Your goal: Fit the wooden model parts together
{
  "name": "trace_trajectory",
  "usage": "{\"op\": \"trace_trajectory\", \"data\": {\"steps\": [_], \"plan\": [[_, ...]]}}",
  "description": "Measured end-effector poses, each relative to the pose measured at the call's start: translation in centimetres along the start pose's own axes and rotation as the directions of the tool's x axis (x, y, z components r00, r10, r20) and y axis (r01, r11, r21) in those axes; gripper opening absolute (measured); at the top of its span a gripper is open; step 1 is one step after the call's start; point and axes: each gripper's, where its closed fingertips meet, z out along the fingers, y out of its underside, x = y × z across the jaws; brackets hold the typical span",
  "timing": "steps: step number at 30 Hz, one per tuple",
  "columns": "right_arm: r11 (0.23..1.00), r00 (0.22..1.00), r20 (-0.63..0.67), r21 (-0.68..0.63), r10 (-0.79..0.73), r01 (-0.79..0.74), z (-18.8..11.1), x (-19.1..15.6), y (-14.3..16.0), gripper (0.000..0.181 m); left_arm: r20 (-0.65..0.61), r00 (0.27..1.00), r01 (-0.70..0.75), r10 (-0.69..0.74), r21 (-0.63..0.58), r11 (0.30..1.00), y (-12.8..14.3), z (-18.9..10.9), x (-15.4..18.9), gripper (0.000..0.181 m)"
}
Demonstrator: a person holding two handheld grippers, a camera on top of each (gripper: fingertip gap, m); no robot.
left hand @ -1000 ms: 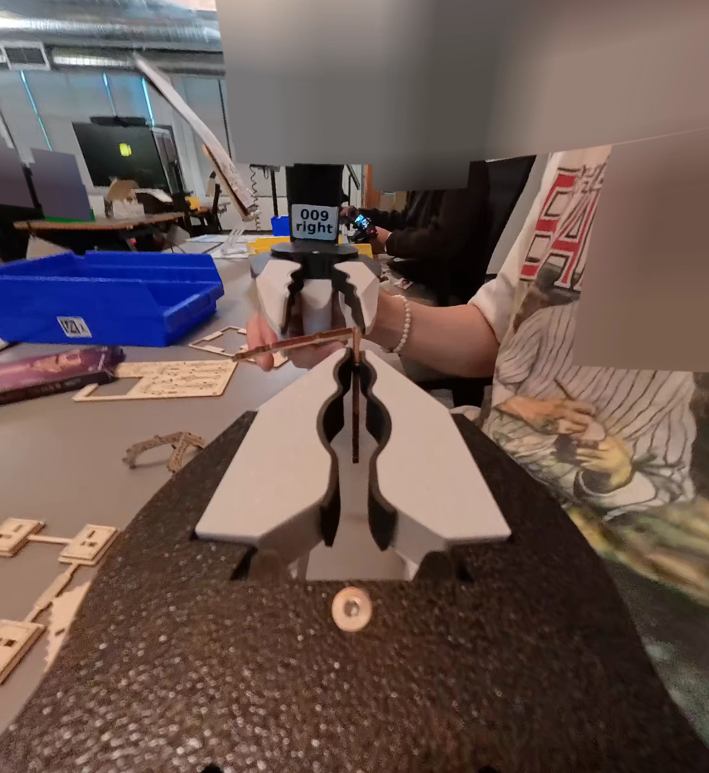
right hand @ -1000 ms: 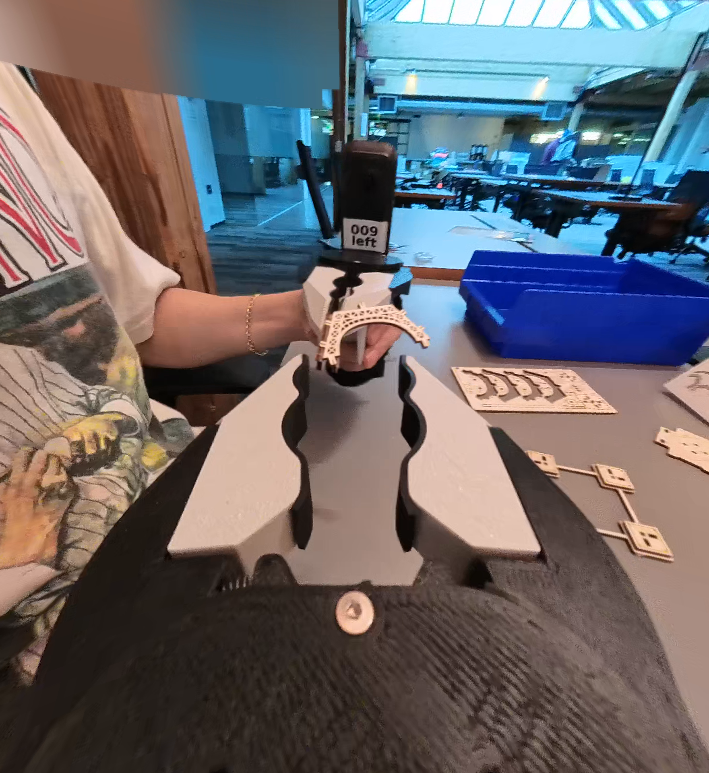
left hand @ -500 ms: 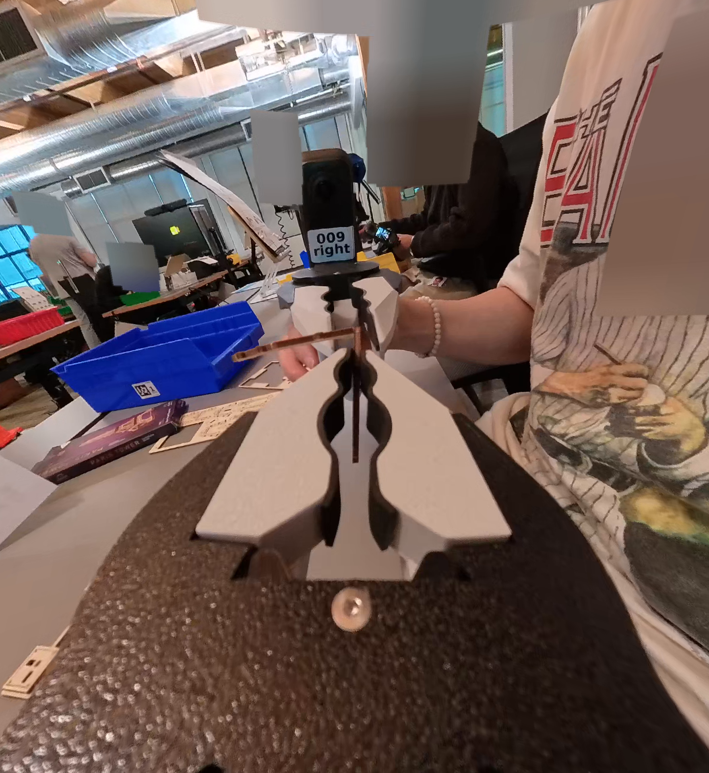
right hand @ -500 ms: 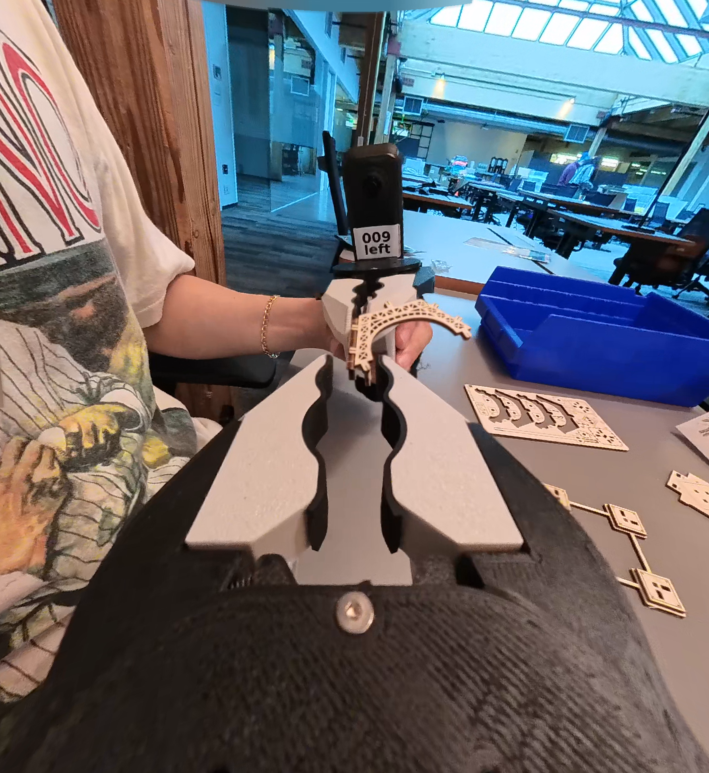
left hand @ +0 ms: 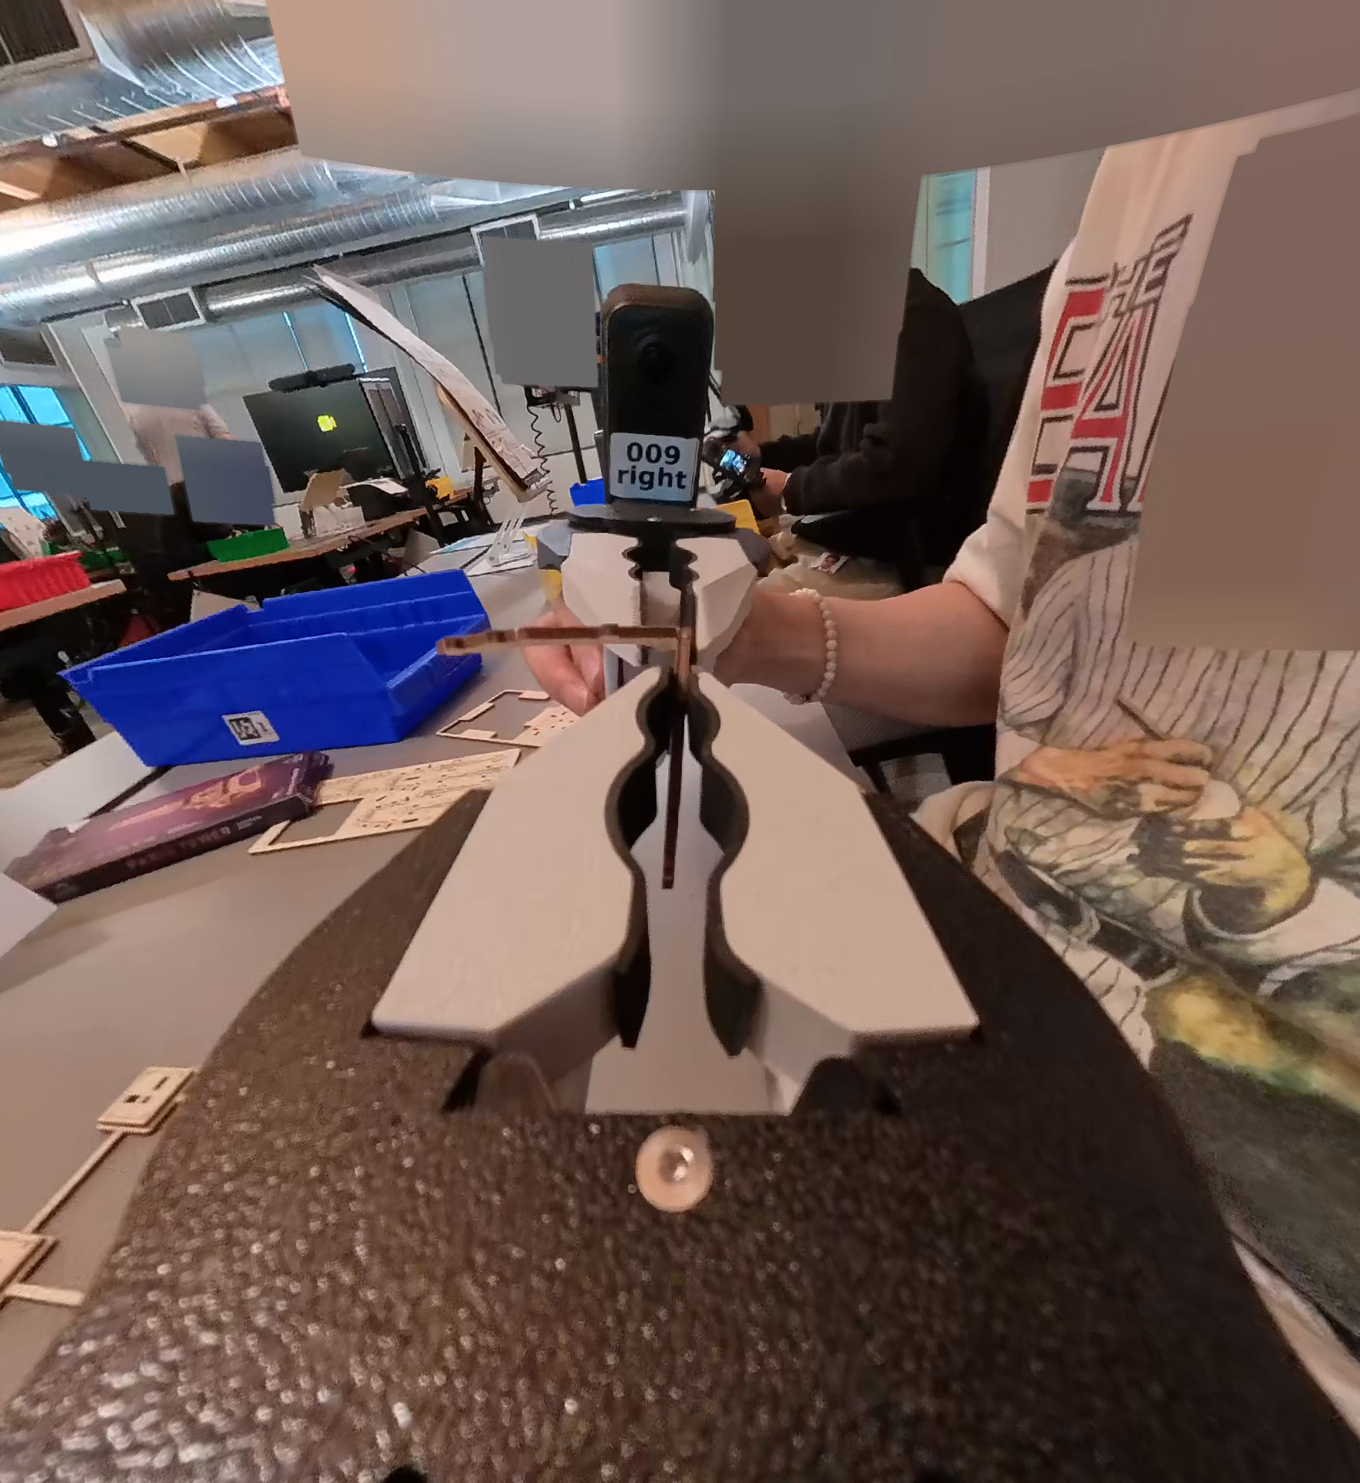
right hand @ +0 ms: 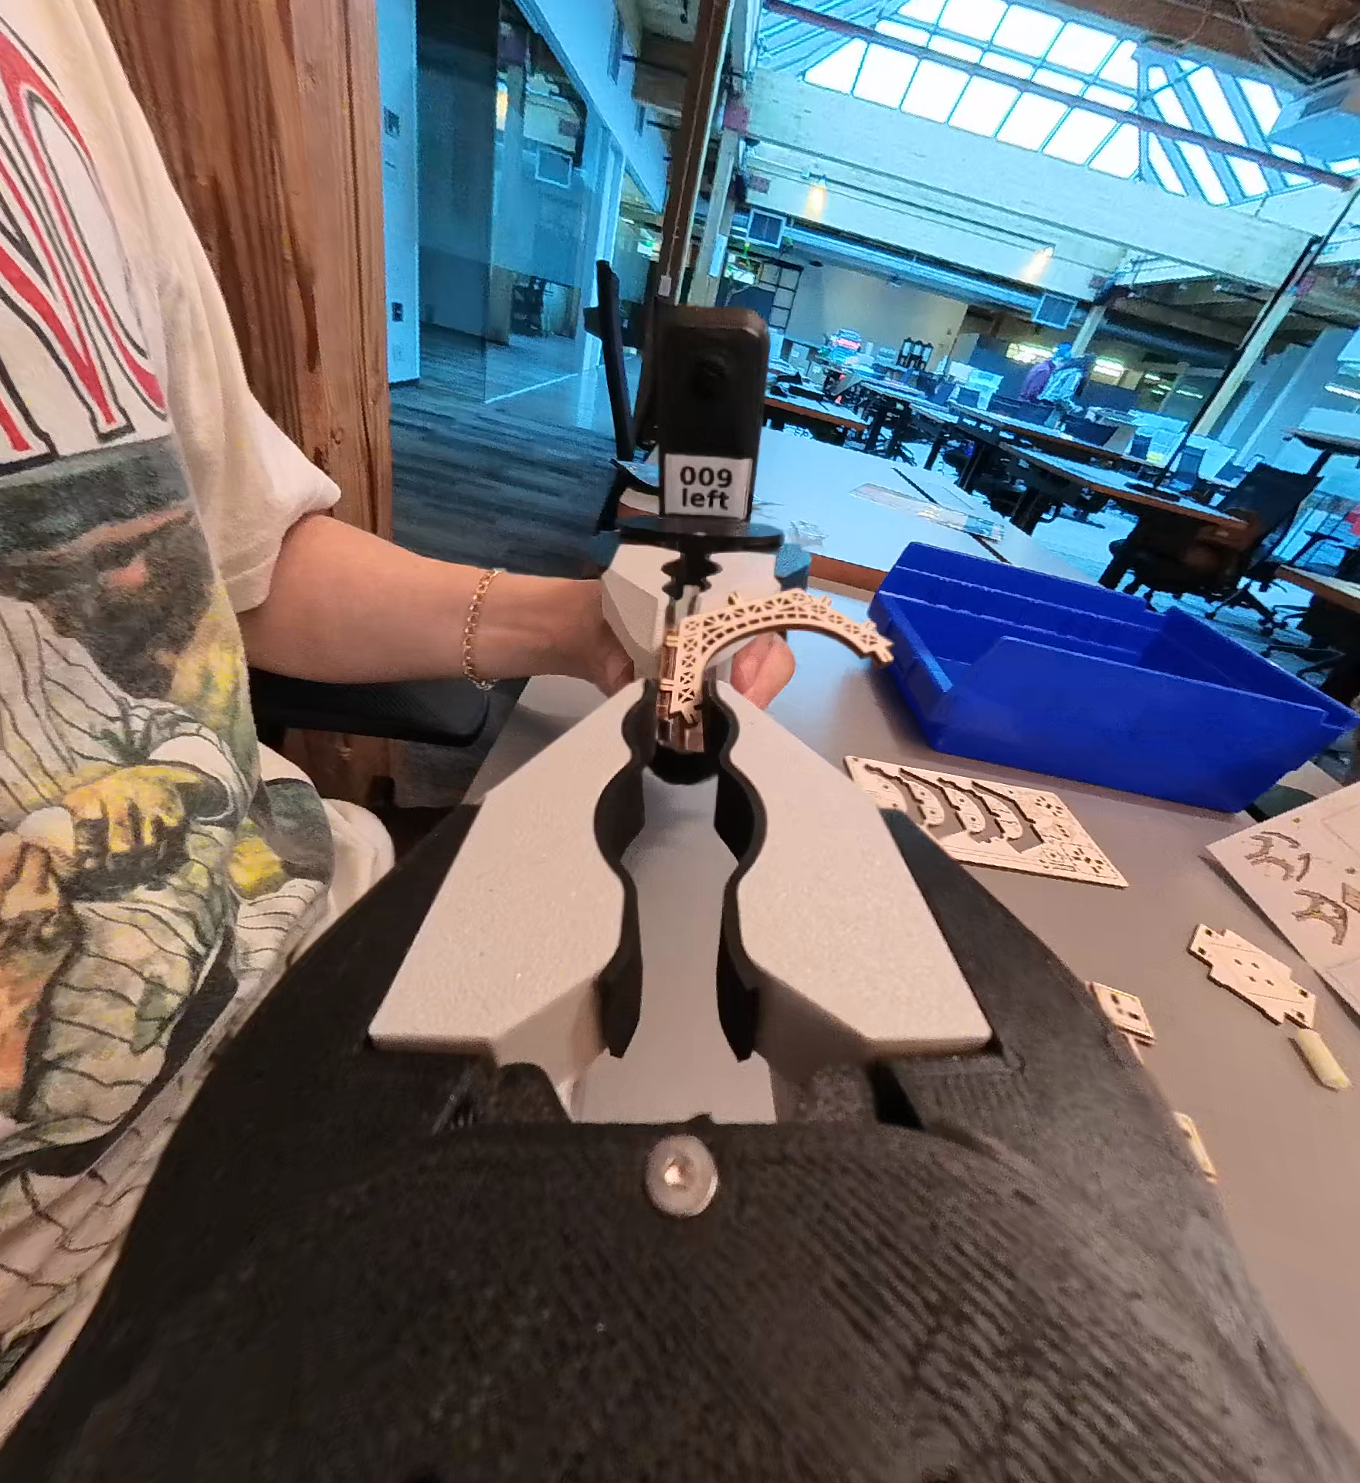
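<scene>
— So where's the arch (right hand: 773, 634)?

— Held above the bench (right hand: 1262, 1164); left gripper (left hand: 672, 690) jaws clamp its edge-on leg.

— Right gripper (right hand: 680, 706)?

— Nearly closed round the same leg; contact is hard to make out, and the joint's hidden.

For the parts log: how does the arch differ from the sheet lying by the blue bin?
The arch is one curved lattice piece; the sheet is a flat rectangle with curved shapes cut in it. The arch is held in the air by the left gripper; the sheet lies on the table. Both are pale cut wood.
</scene>
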Motion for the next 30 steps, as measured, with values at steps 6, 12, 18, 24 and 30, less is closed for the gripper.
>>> {"op": "trace_trajectory", "data": {"steps": [6,12,18,24,30], "plan": [[1.000,1.000,0.008,0.001,0.029,-0.029,0.1,0.0,0.2,0.009,0.003,0.999,0.037,-0.037,0.023,0.999,0.2,-0.1,0.1,0.000],[0.945,0.943,0.106,0.057,0.315,-0.322,-0.2,0.1,0.2,0.011,-0.034,0.999,-0.026,0.026,-0.023,0.999,0.7,-0.2,0.4,0.000],[0.818,0.797,0.261,0.042,0.544,-0.573,-0.5,-0.5,0.6,0.003,-0.073,0.996,-0.063,0.059,-0.063,0.996,0.9,-0.2,0.8,0.000],[0.785,0.761,0.285,0.047,0.583,-0.618,-0.4,-0.4,0.8,0.001,-0.077,0.996,-0.059,0.053,-0.071,0.996,1.2,-0.4,0.9,0.000],[0.761,0.731,0.316,0.041,0.605,-0.648,-0.2,-0.8,0.9,0.004,-0.075,0.996,-0.047,0.042,-0.067,0.997,1.4,-0.4,1.0,0.000]]}}
